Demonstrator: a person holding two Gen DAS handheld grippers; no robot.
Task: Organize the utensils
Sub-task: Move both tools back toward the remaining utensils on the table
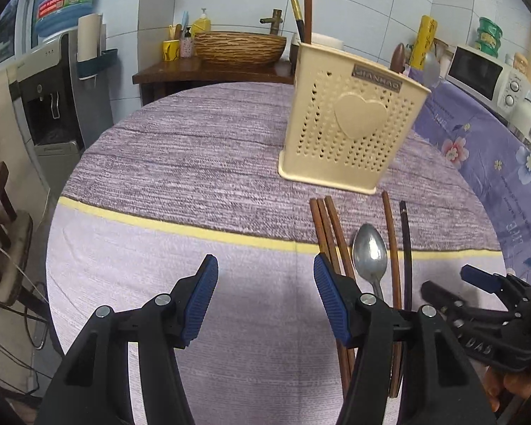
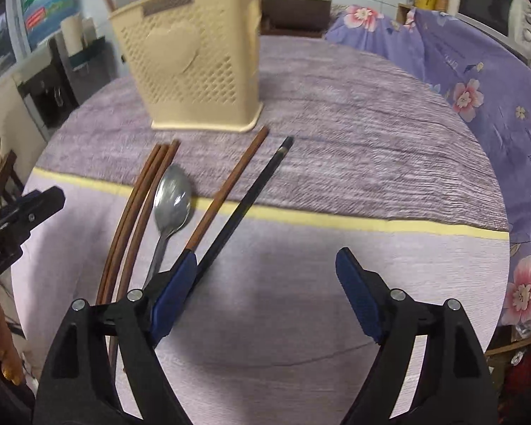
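I am holding my left gripper point(image 1: 265, 271) wide open over the near part of the round table point(image 1: 166, 191), and nothing is sitting between its blue pads point(image 1: 201, 301). I am holding my right gripper point(image 2: 265, 265) wide open too, and it is holding nothing. Its left pad point(image 2: 175, 290) is sitting over the near ends of two sticks, but I cannot tell if it is touching them. Just to the right of my left gripper, the utensils are lying in a row on the purple cloth. Three brown chopsticks point(image 2: 138, 205) are lying close together on the left. The metal spoon point(image 2: 171, 202) is lying right beside them with its bowl pointing far away. One more brown chopstick point(image 2: 230, 184) is lying to the right of the spoon, and a black chopstick point(image 2: 251, 191) is lying beside that one. Farther back, the cream holder point(image 2: 194, 67) with little holes and a heart on it is standing upright on the table, near the far tips of the chopsticks. A flowery purple cloth point(image 2: 478, 81) is hanging on the far right.
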